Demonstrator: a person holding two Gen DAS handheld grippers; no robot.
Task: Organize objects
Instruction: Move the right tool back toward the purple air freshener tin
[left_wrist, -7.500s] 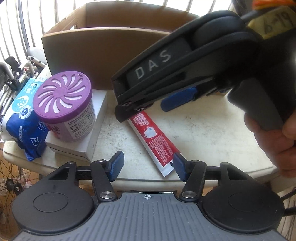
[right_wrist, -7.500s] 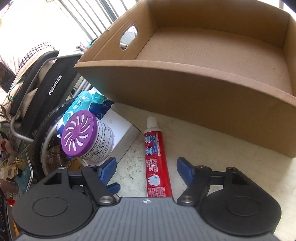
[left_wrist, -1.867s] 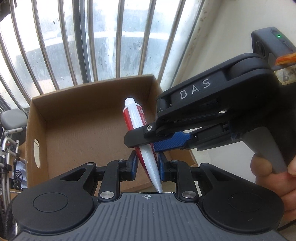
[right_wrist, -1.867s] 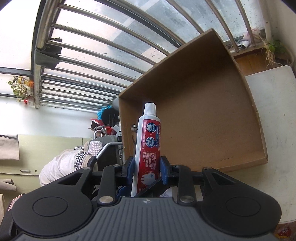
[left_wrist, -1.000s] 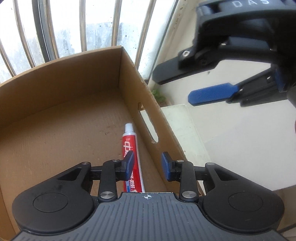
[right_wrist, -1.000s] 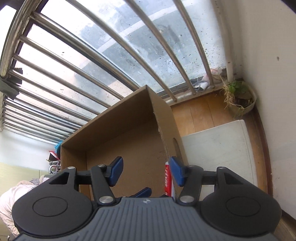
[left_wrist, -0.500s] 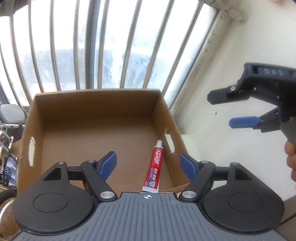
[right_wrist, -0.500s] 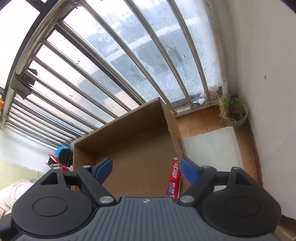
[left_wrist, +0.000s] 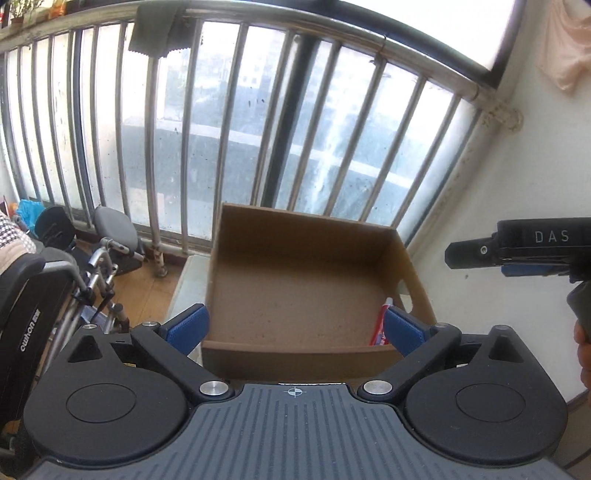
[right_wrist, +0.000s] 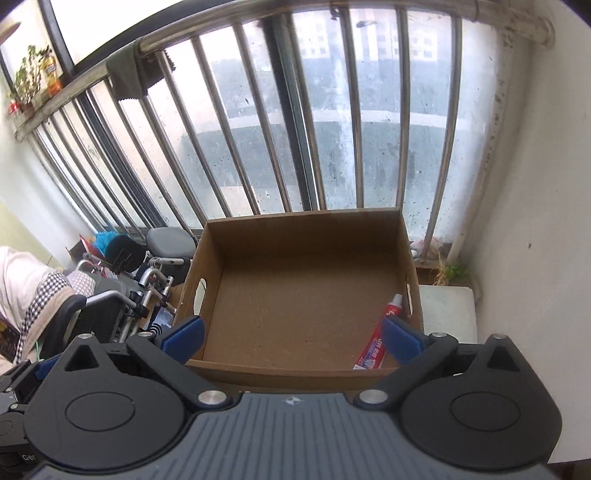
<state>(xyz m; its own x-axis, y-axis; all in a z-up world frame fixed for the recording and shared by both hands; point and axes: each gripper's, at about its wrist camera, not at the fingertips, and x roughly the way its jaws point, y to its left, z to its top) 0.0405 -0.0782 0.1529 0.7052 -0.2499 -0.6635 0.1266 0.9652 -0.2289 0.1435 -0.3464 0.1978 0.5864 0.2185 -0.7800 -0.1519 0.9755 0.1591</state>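
Both the left gripper (left_wrist: 293, 326) and right gripper (right_wrist: 291, 336) have just been opening wide, empty; the red-and-white plastic toothpaste tube (right_wrist: 378, 341) in the brown cardboard box (right_wrist: 295, 229) looks light and squishy, so grab mid-body.

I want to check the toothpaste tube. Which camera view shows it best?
The right wrist view: the toothpaste tube lies mostly visible by the cardboard box's right wall. In the left wrist view, a blue finger and the near wall hide most of the tube.
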